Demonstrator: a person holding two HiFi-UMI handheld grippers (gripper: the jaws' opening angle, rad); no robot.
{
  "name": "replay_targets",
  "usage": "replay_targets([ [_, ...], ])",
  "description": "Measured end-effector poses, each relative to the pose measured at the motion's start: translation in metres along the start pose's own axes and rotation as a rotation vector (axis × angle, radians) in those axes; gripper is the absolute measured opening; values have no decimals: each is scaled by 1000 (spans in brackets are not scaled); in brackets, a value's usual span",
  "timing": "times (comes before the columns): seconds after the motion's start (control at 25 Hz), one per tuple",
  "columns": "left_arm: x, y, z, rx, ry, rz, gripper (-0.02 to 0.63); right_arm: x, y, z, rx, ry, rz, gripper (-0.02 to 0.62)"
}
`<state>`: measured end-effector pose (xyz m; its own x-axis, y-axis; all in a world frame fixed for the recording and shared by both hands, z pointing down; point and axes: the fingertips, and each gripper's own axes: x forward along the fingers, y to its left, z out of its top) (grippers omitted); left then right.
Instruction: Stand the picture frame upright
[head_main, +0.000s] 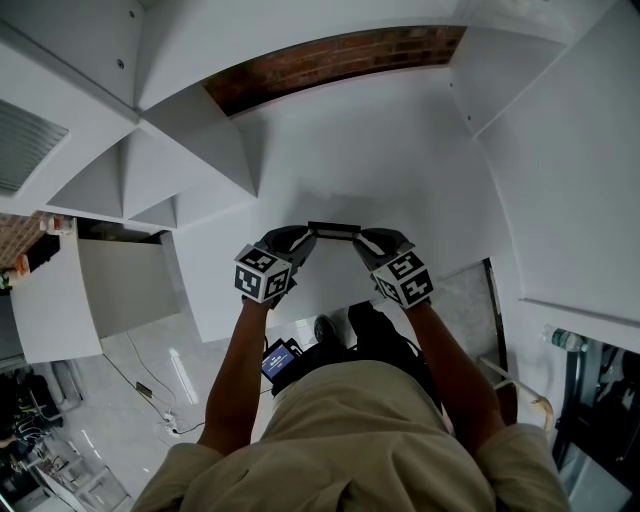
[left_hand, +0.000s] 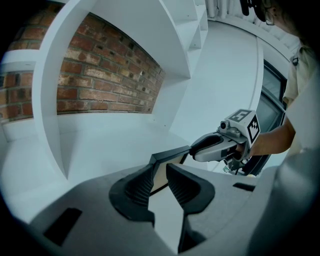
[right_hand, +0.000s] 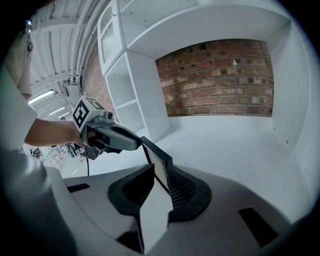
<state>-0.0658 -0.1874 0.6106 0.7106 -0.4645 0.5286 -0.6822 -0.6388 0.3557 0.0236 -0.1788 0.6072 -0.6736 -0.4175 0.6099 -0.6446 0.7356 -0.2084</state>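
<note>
The picture frame (head_main: 333, 230) has a black border and a pale face, and stands on edge over the white shelf (head_main: 400, 170), showing as a thin dark bar from above. My left gripper (head_main: 306, 238) is shut on its left end, and my right gripper (head_main: 362, 240) is shut on its right end. In the left gripper view the frame (left_hand: 172, 153) runs from my jaws (left_hand: 159, 181) to the right gripper (left_hand: 194, 148) opposite. In the right gripper view the frame (right_hand: 156, 158) sits between my jaws (right_hand: 161, 182), with the left gripper (right_hand: 138, 145) on its far corner.
The shelf bay has a brick back wall (head_main: 330, 60) and white side partitions (head_main: 200, 150). More white shelving (right_hand: 125, 95) stands to the left. The shelf's front edge lies just under my hands. Below are the floor, cables (head_main: 150, 385) and a small blue-screened device (head_main: 278, 358).
</note>
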Motion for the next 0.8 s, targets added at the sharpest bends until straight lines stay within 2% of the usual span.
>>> replay_targets([
  [0.8, 5, -6, 0, 13, 7, 0, 71, -5, -6, -3, -16, 8, 7, 77],
])
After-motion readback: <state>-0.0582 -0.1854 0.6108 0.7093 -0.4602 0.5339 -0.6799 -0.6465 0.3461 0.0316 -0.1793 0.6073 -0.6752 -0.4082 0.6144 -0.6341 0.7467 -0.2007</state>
